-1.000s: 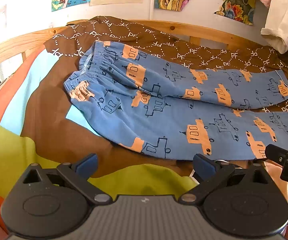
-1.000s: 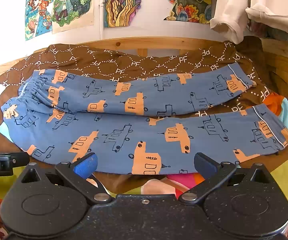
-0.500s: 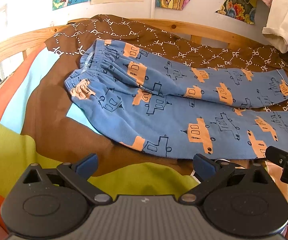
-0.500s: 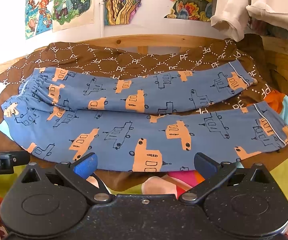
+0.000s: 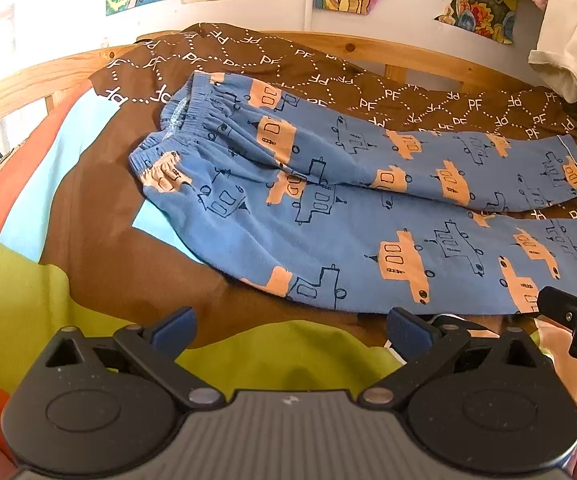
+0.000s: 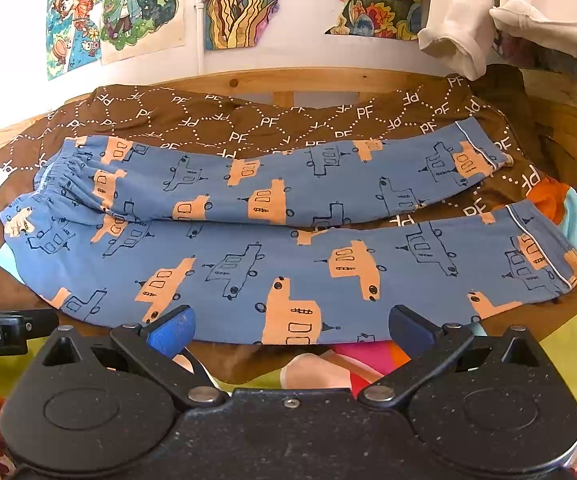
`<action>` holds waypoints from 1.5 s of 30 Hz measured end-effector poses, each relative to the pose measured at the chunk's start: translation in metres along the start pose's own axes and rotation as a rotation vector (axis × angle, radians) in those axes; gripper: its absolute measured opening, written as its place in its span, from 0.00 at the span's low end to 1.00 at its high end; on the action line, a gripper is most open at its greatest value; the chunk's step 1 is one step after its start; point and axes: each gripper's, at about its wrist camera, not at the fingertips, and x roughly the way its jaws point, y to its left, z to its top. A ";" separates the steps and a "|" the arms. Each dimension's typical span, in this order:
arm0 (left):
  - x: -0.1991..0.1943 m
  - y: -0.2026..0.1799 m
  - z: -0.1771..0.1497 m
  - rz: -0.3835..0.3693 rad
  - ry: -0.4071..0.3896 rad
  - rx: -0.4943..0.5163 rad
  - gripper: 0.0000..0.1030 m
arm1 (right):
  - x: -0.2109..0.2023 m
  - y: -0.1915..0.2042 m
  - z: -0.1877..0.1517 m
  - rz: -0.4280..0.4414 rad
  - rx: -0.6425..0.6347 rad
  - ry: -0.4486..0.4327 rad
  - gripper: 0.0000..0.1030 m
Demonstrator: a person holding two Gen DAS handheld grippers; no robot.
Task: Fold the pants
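Nothing's been folded yet, far as can be seen. The pants (image 6: 280, 248) are laid flat across the bed (image 5: 88, 208), waistband (image 5: 184, 136) towards the left edge, both legs run out side by side to the cuffs (image 6: 536, 256) near the right edge. The far leg (image 6: 288, 180) is set just beside the near leg (image 6: 248, 276), slightly overlapped at the crotch end. The left gripper (image 5: 290, 326) is held spread wide, nothing grasped, parked short of the near hem on the waist side. The right gripper (image 6: 290, 326) is spread wide too, empty, parked at the near hem mid-leg. So probably all folds are left: one leg over the other, then cuffs brought to waistband
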 end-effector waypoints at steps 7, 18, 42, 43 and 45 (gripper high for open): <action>0.001 -0.001 0.001 -0.002 0.008 -0.001 1.00 | 0.000 0.001 -0.001 -0.003 -0.003 -0.001 0.99; 0.002 -0.003 0.001 -0.004 0.016 0.004 1.00 | 0.002 0.001 -0.001 -0.005 -0.005 0.004 0.99; 0.018 -0.006 0.067 -0.009 -0.063 0.119 1.00 | 0.024 -0.025 0.049 0.053 -0.062 -0.006 0.99; 0.021 -0.005 0.078 -0.015 -0.081 0.138 1.00 | 0.029 -0.026 0.060 0.079 -0.091 -0.002 0.99; 0.029 -0.004 0.105 -0.032 -0.109 0.176 1.00 | 0.042 -0.029 0.086 0.148 -0.148 0.010 0.99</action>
